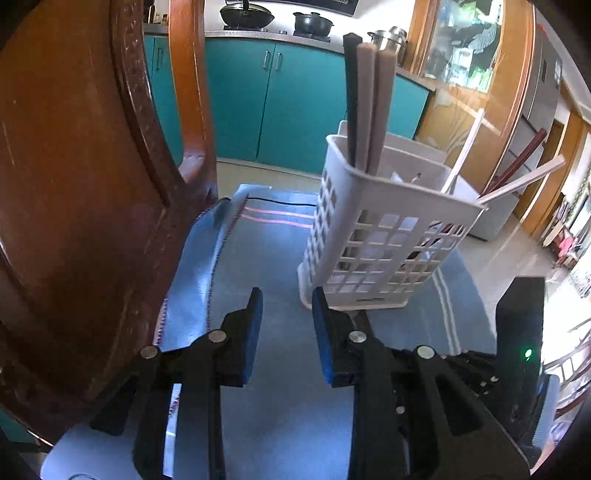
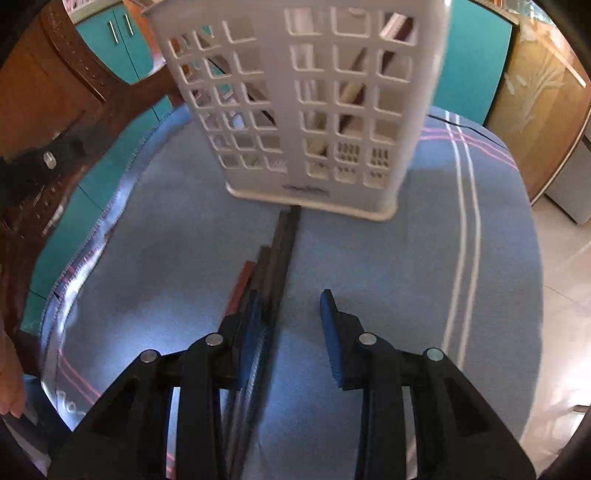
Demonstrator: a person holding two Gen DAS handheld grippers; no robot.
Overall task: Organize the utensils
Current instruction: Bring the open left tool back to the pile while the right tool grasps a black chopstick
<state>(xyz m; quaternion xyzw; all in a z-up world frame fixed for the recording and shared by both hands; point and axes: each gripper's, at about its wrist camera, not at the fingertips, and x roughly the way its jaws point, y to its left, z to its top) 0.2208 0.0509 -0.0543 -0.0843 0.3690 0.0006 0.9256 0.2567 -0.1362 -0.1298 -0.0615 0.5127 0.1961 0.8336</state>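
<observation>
Cloth [image 2: 369, 277]: blue, spread beneath both grippers.
Basket [image 1: 373, 236]: white, set upright just ahead of both grippers.
Chopsticks [image 2: 280, 251]: dark bundle laid on the cloth beside the right gripper's left finger, tips at the basket's base.
Left gripper [image 1: 287, 328]: partly parted, nothing held.
Right gripper [image 2: 291, 317]: partly parted, gap seen empty.

It was a home kitchen. Teal cabinet doors [image 1: 291, 99] with metal handles ran under a steel-edged counter [image 1: 273, 36], where a black wok [image 1: 246, 15] and a dark lidded pot [image 1: 312, 23] sat on a stove. A steel pot [image 1: 389, 38] stood nearby, and a carved wooden chair [image 1: 85, 184] and tiled floor [image 1: 517, 258] showed too.
</observation>
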